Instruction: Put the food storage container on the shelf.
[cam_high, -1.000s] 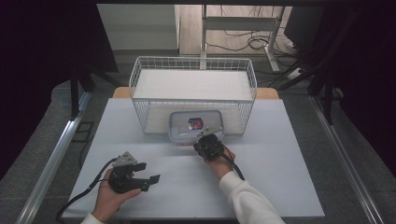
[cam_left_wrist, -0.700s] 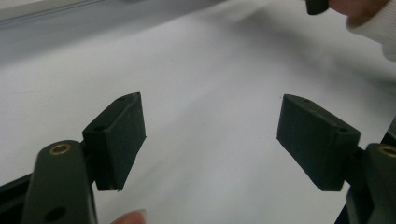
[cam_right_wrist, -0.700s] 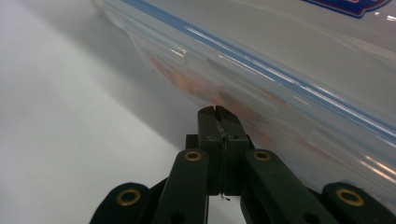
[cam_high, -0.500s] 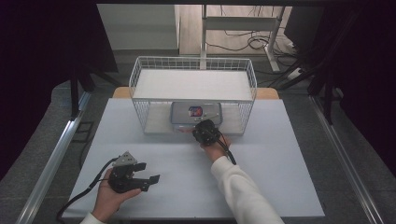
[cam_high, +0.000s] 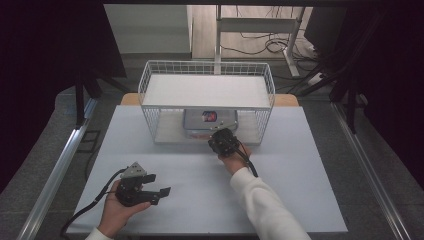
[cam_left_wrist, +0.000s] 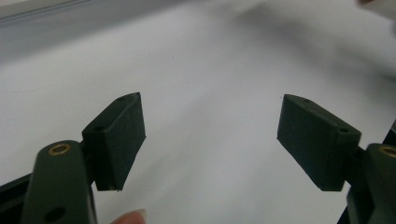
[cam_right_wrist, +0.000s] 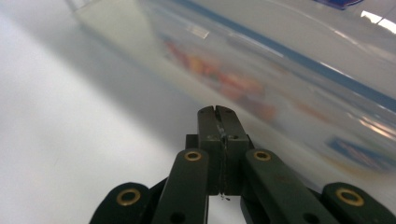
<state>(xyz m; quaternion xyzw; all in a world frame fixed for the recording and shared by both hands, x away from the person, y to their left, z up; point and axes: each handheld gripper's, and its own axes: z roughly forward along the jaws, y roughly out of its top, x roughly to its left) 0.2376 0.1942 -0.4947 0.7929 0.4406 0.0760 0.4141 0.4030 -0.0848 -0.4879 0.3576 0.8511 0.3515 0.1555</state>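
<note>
Right tongs (cam_high: 220, 136) pinched shut, empty, nosing against the clear box (cam_high: 205, 121) mid-frame. Could just skid off or jam it into the wire basket (cam_high: 150, 80). Left tongs (cam_left_wrist: 210, 135) idling wide open, empty, lower left.

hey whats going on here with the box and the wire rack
A person works at a white table with a hand-held gripper in each hand. The right hand-held gripper, jaws shut together, is at the near edge of a clear plastic box lying on the bottom level of a white wire rack; whether it touches the box is unclear. The left hand-held gripper rests low over the table's near left part, jaws open, nothing between them.
</note>
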